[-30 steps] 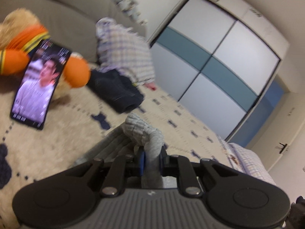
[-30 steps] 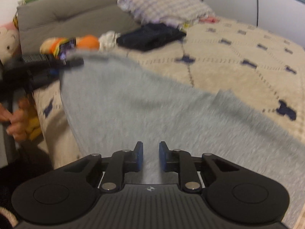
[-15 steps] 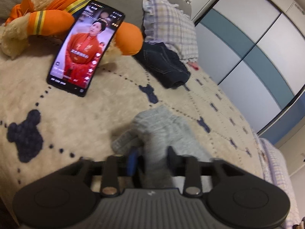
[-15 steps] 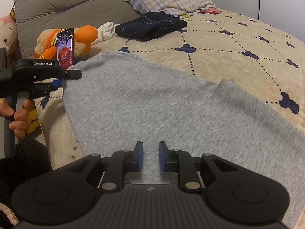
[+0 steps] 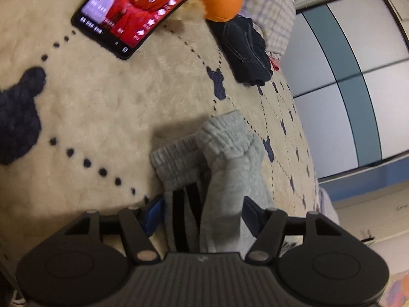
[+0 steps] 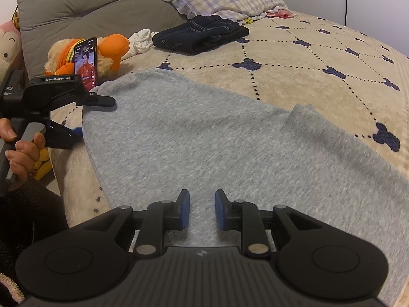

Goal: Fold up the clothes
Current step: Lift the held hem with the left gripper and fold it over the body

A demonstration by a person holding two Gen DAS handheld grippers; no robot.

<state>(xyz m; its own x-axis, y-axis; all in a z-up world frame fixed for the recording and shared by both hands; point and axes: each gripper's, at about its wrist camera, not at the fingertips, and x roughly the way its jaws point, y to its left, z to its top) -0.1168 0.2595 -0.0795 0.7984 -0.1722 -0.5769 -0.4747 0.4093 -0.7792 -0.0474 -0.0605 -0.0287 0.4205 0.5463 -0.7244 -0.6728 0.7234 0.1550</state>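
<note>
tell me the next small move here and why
Probably back the left tool off the grey garment: its fingers stand wide apart around the bunched cuff, which rests on the bed, so nothing is gripped. The right tool hovers open.

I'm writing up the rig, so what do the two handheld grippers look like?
Both the left gripper and right gripper are matte black, with ribbed bodies, round side discs, silver pivot pins and blue-padded fingers. The left one carries white "GenRobot.AI" lettering.
</note>
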